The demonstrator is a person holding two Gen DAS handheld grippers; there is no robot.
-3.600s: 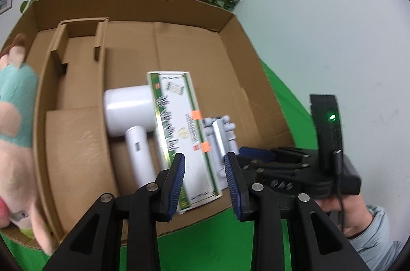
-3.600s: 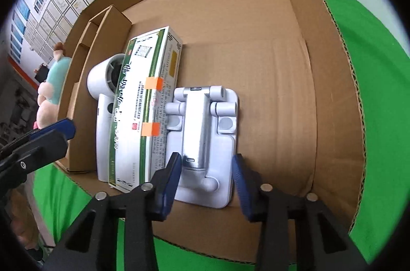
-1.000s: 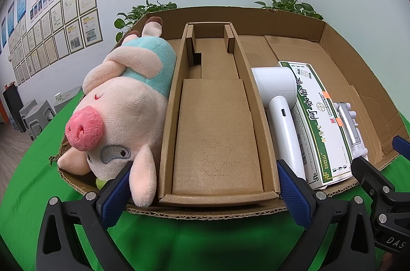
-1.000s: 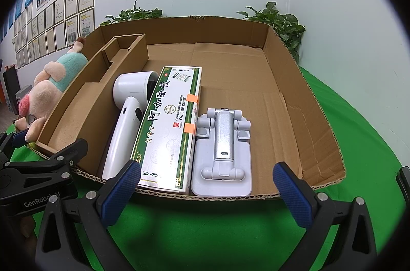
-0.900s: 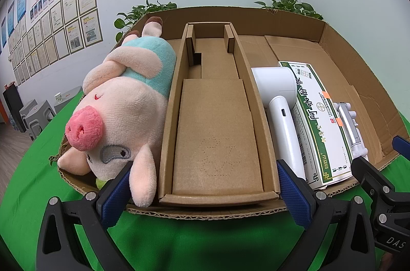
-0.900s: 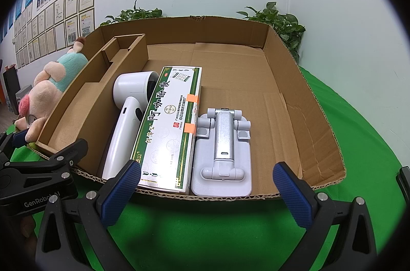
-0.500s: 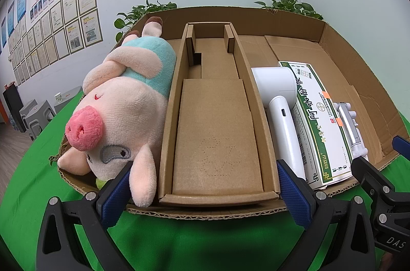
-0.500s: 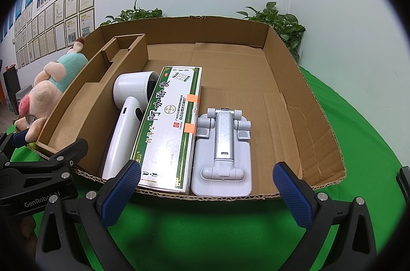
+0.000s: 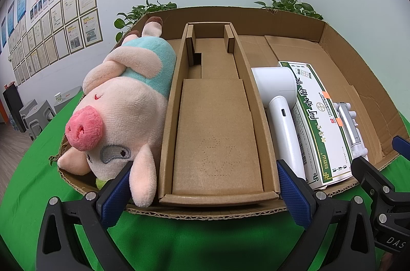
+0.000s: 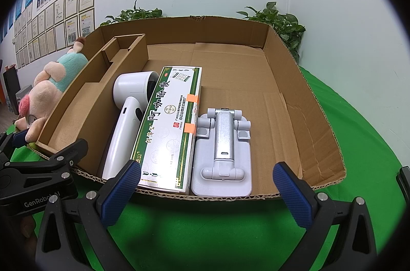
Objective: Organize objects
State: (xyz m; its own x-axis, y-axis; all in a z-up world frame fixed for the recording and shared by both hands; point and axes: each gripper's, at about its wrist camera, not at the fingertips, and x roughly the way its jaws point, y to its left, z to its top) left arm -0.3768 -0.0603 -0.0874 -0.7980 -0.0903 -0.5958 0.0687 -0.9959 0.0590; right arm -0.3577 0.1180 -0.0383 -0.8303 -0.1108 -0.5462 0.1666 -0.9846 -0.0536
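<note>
Brown corrugated cardboard forms the shallow open tray (image 10: 320, 132) that holds everything: it sits on a bright green cloth-covered table (image 10: 364, 122), its near edge toward both grippers. Inside, the things lie lengthwise and packed side by side, probably so that they take little room: a pink plush pig in a teal shirt (image 9: 120, 101) fills the bay at 9 o'clock, a long folded cardboard insert (image 9: 217, 130) stands next to it as a divider, and then come a white handheld hair dryer (image 10: 128, 114), a green-and-white printed carton with orange tape tabs (image 10: 169, 127) touching it, and a white-and-silver folding phone stand (image 10: 223, 145) just beside the carton. The floor of the tray toward 3 o'clock is bare. The left gripper (image 9: 205, 194) hangs released in front of the insert, its blue-padded jaws spread wide and holding nothing; the right gripper (image 10: 205, 189) is likewise released and empty, wide apart before the carton and stand. With both backed off the tray, the arranging looks finished or nearly so. Beyond stand a pale wall, rows of framed papers (image 9: 64, 22) toward 10 o'clock, and leafy green potted plants (image 10: 279, 22) behind the tray.
</note>
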